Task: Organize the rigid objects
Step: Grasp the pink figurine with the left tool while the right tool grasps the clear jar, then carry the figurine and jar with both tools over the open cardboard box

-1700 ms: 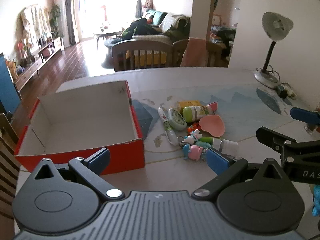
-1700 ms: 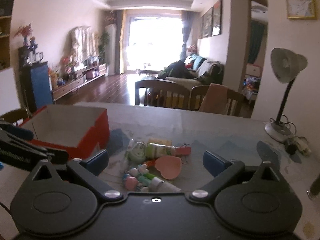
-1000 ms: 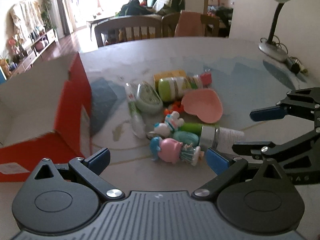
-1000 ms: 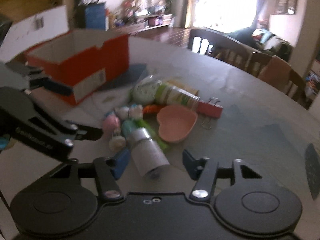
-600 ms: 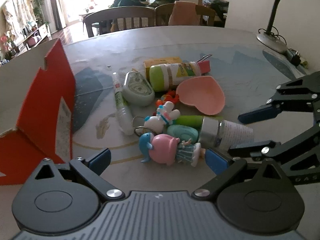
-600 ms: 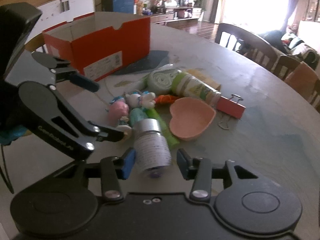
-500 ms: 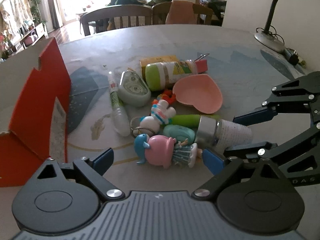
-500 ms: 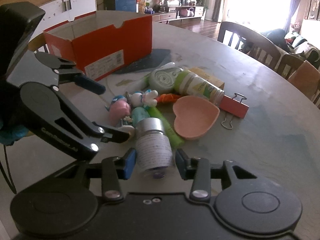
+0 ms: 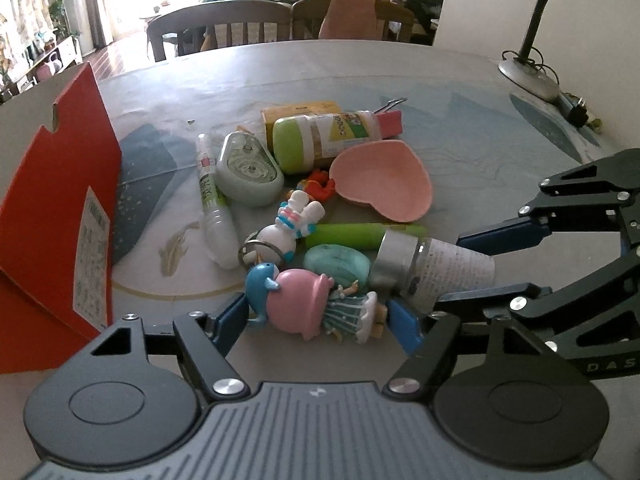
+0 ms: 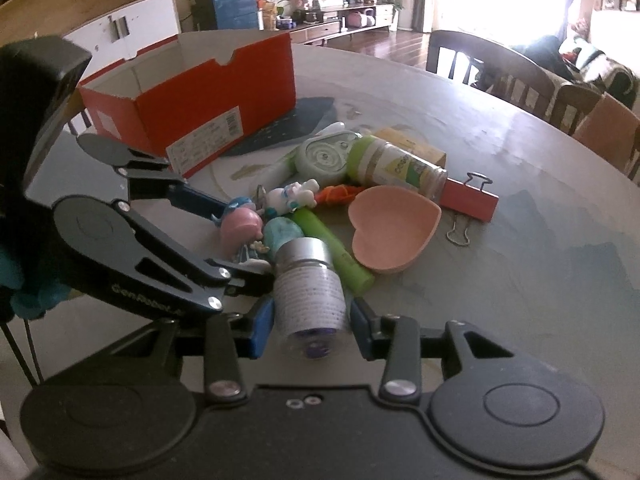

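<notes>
On the left of the table stands the red box, open on top. Beside it lies a heap: a pen, a green tape dispenser, a green-capped jar and a pink heart dish. The left gripper is partly closed around the pink doll, its blue pads just beside it on either side. To the right, the right gripper presses its pads against the silver-capped bottle, which lies on the table.
</notes>
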The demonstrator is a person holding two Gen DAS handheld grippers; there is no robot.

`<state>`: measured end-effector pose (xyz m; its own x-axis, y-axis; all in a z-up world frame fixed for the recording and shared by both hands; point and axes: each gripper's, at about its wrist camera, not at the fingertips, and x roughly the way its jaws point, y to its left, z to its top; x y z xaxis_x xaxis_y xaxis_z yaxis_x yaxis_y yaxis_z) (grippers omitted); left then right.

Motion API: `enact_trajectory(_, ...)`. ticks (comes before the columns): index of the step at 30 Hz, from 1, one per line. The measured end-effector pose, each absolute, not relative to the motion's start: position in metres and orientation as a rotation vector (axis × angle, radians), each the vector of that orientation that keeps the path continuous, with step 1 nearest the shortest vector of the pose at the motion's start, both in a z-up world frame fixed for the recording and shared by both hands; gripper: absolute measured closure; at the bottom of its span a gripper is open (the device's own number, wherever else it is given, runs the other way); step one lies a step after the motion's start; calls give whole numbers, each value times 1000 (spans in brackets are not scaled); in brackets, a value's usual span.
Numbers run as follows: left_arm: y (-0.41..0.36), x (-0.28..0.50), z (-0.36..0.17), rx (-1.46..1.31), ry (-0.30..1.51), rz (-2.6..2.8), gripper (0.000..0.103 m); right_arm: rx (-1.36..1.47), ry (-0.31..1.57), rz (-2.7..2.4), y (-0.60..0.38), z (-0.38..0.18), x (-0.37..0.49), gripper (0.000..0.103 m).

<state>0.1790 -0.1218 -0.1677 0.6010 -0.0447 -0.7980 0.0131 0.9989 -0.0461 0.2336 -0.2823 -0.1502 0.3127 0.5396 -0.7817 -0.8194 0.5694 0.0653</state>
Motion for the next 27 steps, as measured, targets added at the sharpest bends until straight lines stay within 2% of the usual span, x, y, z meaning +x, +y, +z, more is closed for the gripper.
enact_trajectory(9, -119, 167, -162, -70, 936, -16, 28, -314, 867, 873, -290, -139, 218, 63)
enact_trajectory(27, -114, 145, -114, -139, 907, 22, 28, -255, 815, 817, -304, -107, 199, 64)
